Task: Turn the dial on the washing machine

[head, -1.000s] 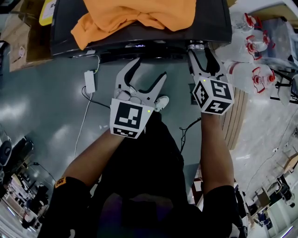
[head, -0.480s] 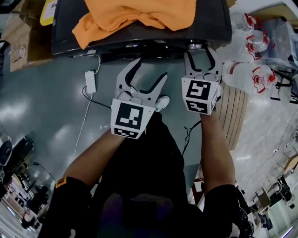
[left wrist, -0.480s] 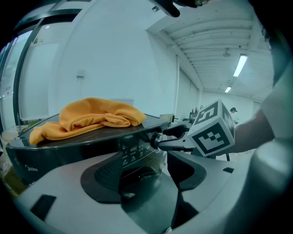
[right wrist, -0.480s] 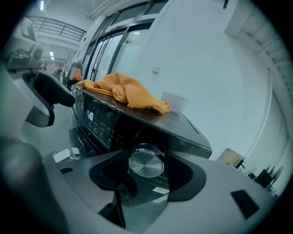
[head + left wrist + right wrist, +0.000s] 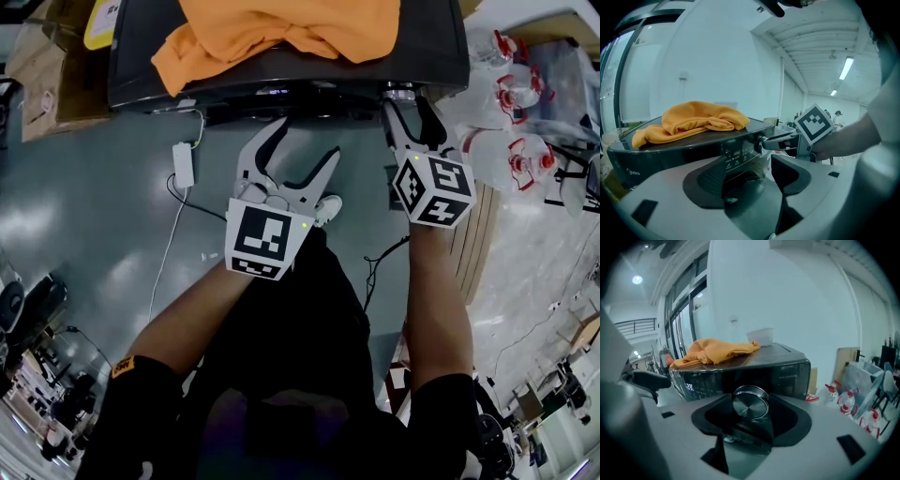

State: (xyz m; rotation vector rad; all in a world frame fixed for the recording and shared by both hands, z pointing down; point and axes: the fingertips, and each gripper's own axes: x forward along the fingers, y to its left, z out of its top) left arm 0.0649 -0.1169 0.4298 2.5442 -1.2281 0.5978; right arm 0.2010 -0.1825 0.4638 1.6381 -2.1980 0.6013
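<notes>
The dark washing machine (image 5: 281,70) lies across the top of the head view with an orange cloth (image 5: 281,28) piled on its lid. Its round silver dial (image 5: 397,91) is at the right end of the front panel. My right gripper (image 5: 405,99) reaches up to it, one finger on each side of the knob. In the right gripper view the dial (image 5: 750,401) sits between the pads, gripped. My left gripper (image 5: 302,141) hangs open in front of the panel's middle, holding nothing. The left gripper view shows the right gripper's fingers (image 5: 780,140) on the dial (image 5: 761,142).
Several clear water bottles with red caps (image 5: 511,94) stand to the machine's right, beside a wooden board (image 5: 478,234). A cardboard box (image 5: 37,66) is at the left. A white power adapter with its cable (image 5: 182,161) lies on the floor. A white tub (image 5: 761,336) rests on the lid.
My right gripper twisted at the dial: its marker cube swung left half a second ago and has swung back right now. The left gripper stayed where it was, open.
</notes>
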